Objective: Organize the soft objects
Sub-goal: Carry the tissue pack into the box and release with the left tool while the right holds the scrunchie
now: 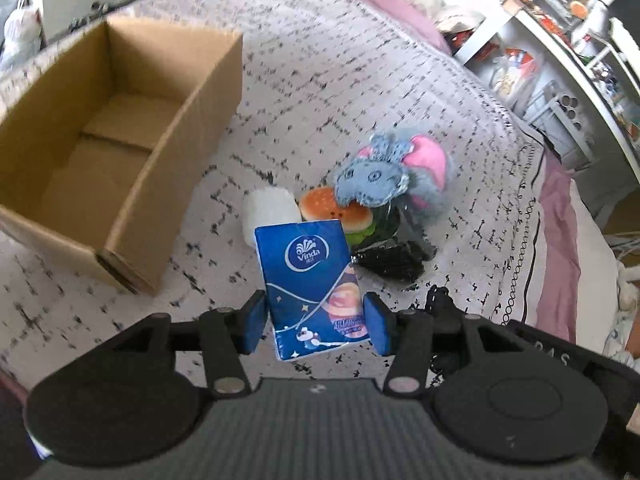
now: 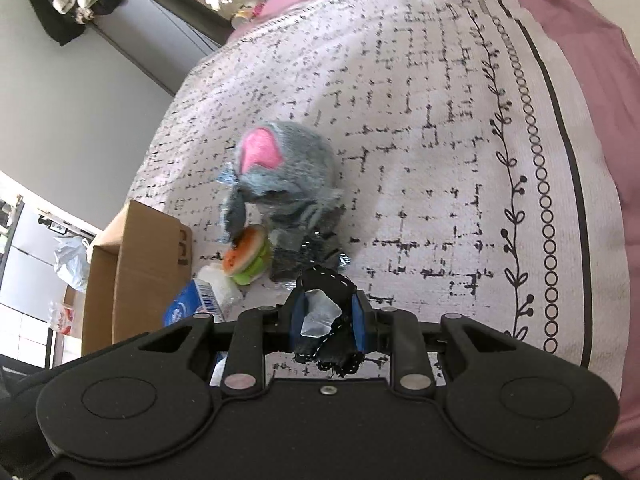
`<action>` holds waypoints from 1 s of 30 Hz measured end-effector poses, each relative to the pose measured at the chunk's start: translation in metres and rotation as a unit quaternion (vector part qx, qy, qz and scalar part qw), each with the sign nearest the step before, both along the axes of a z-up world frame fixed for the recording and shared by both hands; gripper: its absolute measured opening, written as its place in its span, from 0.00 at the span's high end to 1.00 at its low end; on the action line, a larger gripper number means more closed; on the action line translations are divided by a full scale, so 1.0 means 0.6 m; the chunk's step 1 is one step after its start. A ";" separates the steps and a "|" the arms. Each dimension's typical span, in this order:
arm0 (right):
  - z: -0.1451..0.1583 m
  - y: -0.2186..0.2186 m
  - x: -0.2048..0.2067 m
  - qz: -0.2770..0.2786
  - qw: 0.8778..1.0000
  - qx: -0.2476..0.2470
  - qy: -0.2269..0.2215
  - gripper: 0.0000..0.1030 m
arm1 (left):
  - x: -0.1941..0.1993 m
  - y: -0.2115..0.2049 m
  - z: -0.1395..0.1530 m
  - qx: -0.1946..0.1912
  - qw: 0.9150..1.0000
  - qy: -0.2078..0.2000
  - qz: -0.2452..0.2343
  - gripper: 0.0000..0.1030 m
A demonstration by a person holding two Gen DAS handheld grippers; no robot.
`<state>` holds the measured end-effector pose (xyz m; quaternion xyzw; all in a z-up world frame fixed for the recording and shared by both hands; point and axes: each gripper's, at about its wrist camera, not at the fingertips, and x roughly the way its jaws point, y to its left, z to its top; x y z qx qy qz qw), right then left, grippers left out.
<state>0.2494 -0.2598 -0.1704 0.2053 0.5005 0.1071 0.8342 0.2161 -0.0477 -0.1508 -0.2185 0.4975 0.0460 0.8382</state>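
My left gripper (image 1: 316, 322) is shut on a blue Vinda tissue pack (image 1: 310, 276) and holds it above the bed. Behind it lie a white soft roll (image 1: 270, 210), a burger toy (image 1: 336, 212), a grey plush elephant with pink ears (image 1: 394, 174) and a black fabric piece (image 1: 390, 258). An open cardboard box (image 1: 108, 136) stands to the left, with nothing in it. My right gripper (image 2: 328, 320) is shut on a black stitched fabric item (image 2: 330, 312) with a clear tag. The elephant (image 2: 284, 180), burger toy (image 2: 246, 256), tissue pack (image 2: 192, 302) and box (image 2: 132, 276) lie ahead of it.
The bed has a white patterned cover (image 1: 360, 80) with a pink sheet (image 2: 580, 40) at its edge. White shelves full of clutter (image 1: 560, 60) stand at the far right. A white plastic bag (image 2: 72, 256) lies on the floor beyond the box.
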 end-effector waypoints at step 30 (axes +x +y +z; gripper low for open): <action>0.127 0.132 -0.028 -0.007 0.994 -0.046 -0.094 0.80 | -0.048 0.167 0.114 0.004 0.995 -0.054 -0.087 0.51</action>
